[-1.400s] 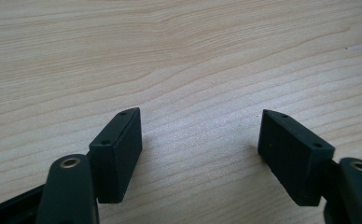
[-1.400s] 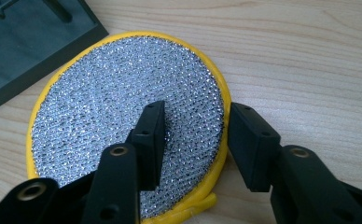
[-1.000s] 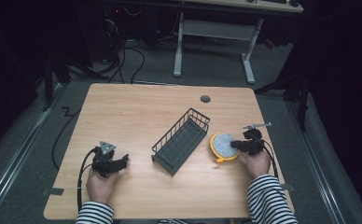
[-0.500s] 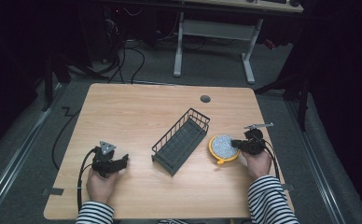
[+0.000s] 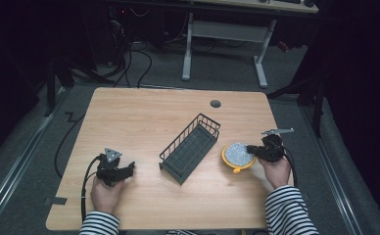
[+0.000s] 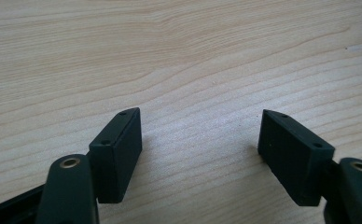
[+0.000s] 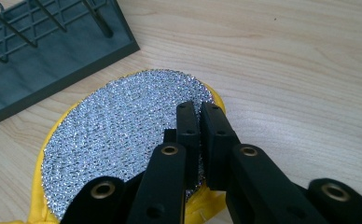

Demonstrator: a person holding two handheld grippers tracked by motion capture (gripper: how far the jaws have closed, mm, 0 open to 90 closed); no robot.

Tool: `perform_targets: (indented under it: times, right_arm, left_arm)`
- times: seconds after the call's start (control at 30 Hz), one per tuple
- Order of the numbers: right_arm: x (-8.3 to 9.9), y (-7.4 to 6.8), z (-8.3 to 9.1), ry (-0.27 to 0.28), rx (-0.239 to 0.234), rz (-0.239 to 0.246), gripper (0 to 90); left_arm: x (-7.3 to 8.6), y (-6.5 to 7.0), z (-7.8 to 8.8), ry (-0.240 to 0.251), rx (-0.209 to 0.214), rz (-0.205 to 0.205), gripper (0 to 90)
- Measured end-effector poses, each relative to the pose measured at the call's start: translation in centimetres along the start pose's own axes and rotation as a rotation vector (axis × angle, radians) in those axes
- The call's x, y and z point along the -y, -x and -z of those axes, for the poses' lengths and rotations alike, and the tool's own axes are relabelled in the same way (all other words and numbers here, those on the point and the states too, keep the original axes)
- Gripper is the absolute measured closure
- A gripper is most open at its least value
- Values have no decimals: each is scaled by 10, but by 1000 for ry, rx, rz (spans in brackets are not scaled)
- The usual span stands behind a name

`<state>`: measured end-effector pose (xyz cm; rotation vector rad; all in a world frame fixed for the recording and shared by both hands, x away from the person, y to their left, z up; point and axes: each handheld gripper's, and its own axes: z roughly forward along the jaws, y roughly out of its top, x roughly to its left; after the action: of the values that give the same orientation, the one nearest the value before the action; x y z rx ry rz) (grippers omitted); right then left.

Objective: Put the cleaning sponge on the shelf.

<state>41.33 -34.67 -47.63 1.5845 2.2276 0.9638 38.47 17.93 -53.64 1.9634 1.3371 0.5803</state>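
A round scouring pad with a silver mesh face and a yellow rim lies on the wooden table, right of a dark wire basket. My right gripper reaches it from the right. Its jaws have just been closing and now stand almost together on the pad's near edge, which is pinched between them. My left gripper rests at the front left of the table, open, with bare wood between its fingers.
The basket lies diagonally in the middle of the table, its solid base near the pad. A round cable hole sits at the back of the table. Cables trail on the floor at the left.
The right gripper's jaws have drawn together at the pad's right edge. The left hand and the basket have stayed put.
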Motion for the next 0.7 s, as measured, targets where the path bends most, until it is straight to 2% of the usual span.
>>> perform_targets:
  times: [0.27, 0.57, 0.7]
  right_arm:
    - [-7, -5, 14, 23, -1, 39, 881]
    - [-8, -2, 22, 40, -19, 29, 881]
    - [-11, -3, 27, 45, -20, 41, 882]
  left_arm:
    - [0, 0, 0, 0, 0, 0, 311]
    - [0, 0, 0, 0, 0, -1, 311]
    - [0, 0, 0, 0, 0, -1, 311]
